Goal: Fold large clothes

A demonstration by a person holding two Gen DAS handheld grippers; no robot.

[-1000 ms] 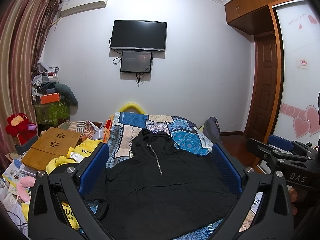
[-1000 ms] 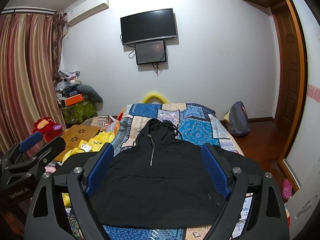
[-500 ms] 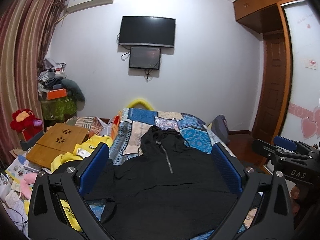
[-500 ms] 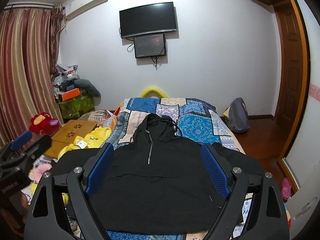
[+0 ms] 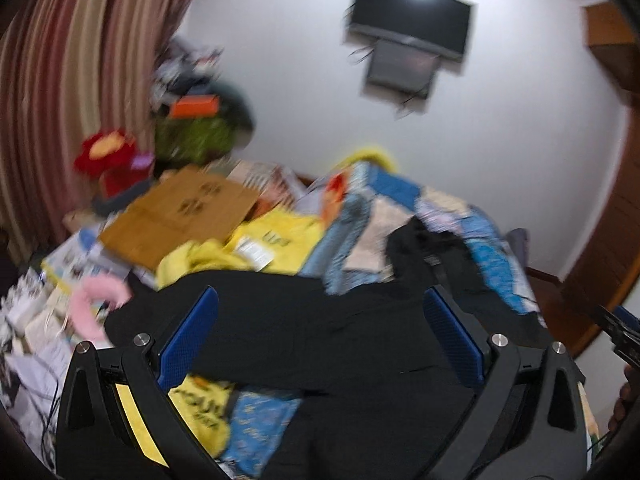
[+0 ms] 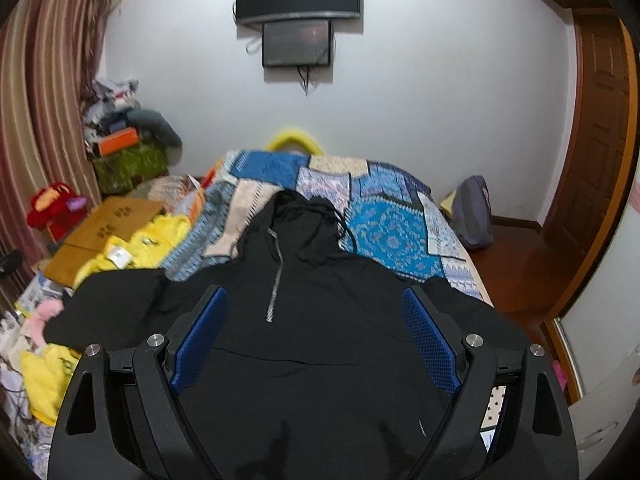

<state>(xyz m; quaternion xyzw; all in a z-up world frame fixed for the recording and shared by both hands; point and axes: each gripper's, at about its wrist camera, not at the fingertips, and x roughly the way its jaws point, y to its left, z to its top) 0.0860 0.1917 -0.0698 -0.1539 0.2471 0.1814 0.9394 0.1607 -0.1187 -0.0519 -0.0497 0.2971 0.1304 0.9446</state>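
hoodie (image 6: 304,320) lying spread flat, front up, on bed (image 6: 396,236), laid out for folding | left sleeve (image 5: 248,300) trailing over the bed edge | left gripper (image 5: 320,336) spread, empty, tilting toward that sleeve | right gripper (image 6: 314,332) spread, empty, hovering level above hoodie body

Ahead of me the bed (image 6: 400,236) wears a blue patchwork quilt (image 6: 384,208). A black hoodie (image 6: 312,320) lies spread flat on it, hood toward the far wall, its left sleeve (image 6: 116,300) trailing off the edge over yellow clothes (image 6: 132,248) heaped beside the bed.
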